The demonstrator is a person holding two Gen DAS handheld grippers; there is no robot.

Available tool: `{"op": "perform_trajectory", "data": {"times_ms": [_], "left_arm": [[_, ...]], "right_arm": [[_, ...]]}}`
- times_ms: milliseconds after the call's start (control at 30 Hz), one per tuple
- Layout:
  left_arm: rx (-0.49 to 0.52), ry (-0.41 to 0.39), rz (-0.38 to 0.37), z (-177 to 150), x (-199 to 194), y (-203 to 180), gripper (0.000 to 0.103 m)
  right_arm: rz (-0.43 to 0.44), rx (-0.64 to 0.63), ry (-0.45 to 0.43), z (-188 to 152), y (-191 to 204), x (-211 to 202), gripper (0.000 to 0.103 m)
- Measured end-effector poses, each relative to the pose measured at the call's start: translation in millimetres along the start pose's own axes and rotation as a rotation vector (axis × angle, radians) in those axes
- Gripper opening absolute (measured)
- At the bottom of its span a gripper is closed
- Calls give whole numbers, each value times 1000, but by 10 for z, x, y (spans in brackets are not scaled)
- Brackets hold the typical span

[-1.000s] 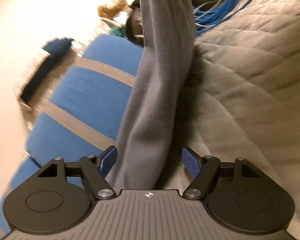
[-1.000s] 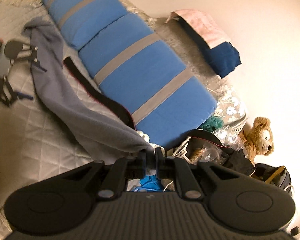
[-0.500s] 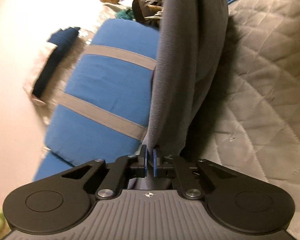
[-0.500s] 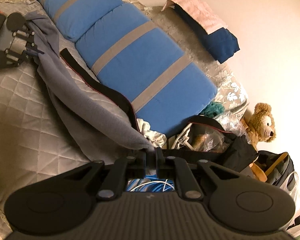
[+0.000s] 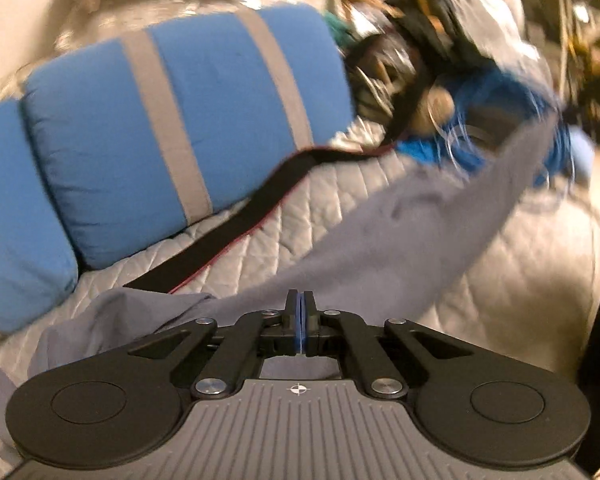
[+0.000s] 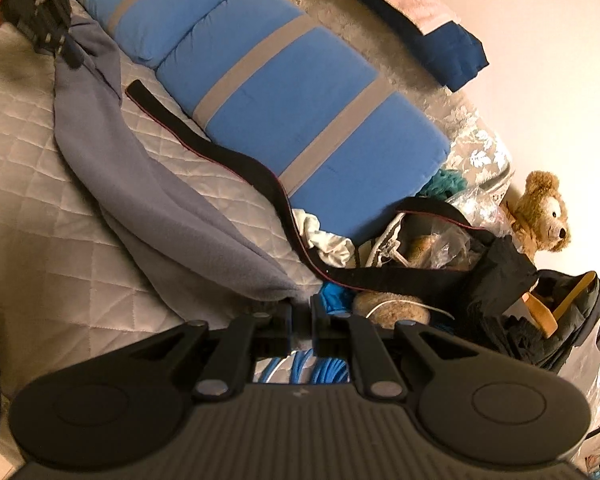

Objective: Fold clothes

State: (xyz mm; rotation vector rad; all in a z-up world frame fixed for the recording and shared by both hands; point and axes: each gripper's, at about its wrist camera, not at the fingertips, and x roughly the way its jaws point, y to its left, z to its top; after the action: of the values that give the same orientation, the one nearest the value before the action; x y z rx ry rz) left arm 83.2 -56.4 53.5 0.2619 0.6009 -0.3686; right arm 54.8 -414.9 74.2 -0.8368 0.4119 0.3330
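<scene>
**Grey fleece stretched out between both grippers over the bed**

So the grey fleece garment [image 6: 148, 184] is strung out in a long, bunched band above the quilted bed [image 6: 32, 152], running alongside the blue striped cushions [image 6: 284, 104]. The left gripper [image 5: 301, 320] has its fingers pressed together on one end of the cloth. The right gripper [image 6: 301, 316] sits at the other end, fingers nearly together, and the fleece tapers to a point right at them, so it looks pinched there, though the actual contact is hard to make out.

My read: this is the spread-it-out part, since the cloth is roped up rather than flat. Next it needs opening to full width and laying flat on the bed, staying clear of the black strap [image 6: 236, 160] and the blue cables [image 5: 452, 148] beside it. The left view is pretty blurry, btw.
</scene>
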Motion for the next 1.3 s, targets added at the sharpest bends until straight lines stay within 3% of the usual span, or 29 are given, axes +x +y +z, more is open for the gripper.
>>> {"op": "perform_trajectory", "data": {"times_ms": [67,100,133,200,400,567,667,867,967,1067,1200,1300], "left_arm": [[40,-38,36,-32,24,-71,4],[83,-40,52,-56,64,-161,12],[125,-36,67,-79,111,-261,33],[222,-53,101,-166,202,-516,56],[538,-119,162,-443,529,-1256,64],[818,-163,404,-642,1038,-1623,65],[910,-167,511,-673,1205,-1686,66],[751,-214,486,-366,769,-1393,66],[646,-200,441,-214,634,-1236,66],[527,-139,334,-53,584,-1055,66],[288,-70,198,165,563,-695,66],[198,-41,159,287,638,-512,66]], "right_arm": [[-1,14,2,17,-6,-4,9],[-2,18,1,28,-10,-8,9],[-6,17,0,38,-12,-13,9],[-16,18,-5,66,-29,-25,9],[-24,38,-25,166,-105,-58,9],[-12,58,-33,211,-146,-91,9],[-5,76,-38,207,-168,-89,9],[7,101,-41,91,-190,-56,9],[24,128,-40,18,-198,-23,9],[52,152,-27,-39,-181,27,9],[89,191,-9,-116,-165,108,9],[123,262,10,-177,-189,238,9]]}}
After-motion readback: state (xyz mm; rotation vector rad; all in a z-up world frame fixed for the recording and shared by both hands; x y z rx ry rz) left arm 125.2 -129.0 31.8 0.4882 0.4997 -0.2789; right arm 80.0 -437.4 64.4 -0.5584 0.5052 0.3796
